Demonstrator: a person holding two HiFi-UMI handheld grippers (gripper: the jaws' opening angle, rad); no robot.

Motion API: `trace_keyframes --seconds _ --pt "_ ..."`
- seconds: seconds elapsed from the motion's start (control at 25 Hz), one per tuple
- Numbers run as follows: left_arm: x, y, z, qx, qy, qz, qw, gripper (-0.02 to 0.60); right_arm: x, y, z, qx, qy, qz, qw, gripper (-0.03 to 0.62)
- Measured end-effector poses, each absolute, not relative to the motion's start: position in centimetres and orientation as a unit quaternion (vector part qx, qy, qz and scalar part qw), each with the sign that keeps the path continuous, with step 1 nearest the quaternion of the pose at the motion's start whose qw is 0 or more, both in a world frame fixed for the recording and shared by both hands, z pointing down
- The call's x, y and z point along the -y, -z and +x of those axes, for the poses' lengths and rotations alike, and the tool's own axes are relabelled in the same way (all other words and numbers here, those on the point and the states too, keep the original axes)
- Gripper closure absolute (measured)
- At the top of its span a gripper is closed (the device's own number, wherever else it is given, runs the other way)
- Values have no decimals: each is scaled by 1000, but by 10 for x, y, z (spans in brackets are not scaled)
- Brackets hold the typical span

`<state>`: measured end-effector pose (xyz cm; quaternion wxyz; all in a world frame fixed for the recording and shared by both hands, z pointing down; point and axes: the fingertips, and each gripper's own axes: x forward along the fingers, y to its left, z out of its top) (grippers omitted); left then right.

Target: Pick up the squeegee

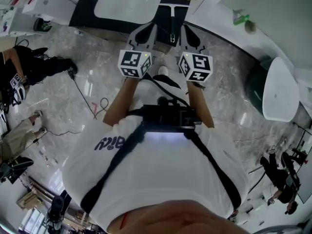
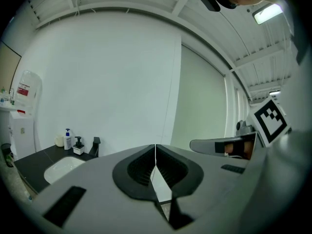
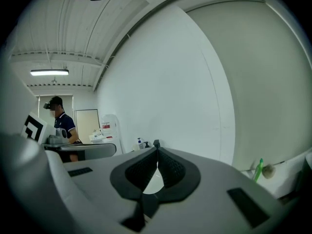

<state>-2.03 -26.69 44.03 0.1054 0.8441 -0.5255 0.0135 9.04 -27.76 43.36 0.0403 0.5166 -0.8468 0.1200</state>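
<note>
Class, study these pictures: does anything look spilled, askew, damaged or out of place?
Nothing stands out. The soap bottles stand upright beside the sink. The left gripper and the right gripper are both shut with nothing between their jaws.

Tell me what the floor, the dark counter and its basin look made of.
Floor: polished stone or stone-look tile, going by the grey veining and bright reflections. Counter: dark, flat, fairly matt; stone or laminate, I cannot tell which. Basin: smooth glossy white, probably ceramic.
</note>
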Motion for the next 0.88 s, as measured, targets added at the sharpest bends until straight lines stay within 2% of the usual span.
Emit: trace_keyframes --seconds 0.72,0.88 --pt "359 -511 -27 476 -75 861 164 571 364 -528 73 820 -178 529 128 586" --pt "368 -525 -31 468 -87 863 172 571 376 -573 69 810 -203 523 169 586"
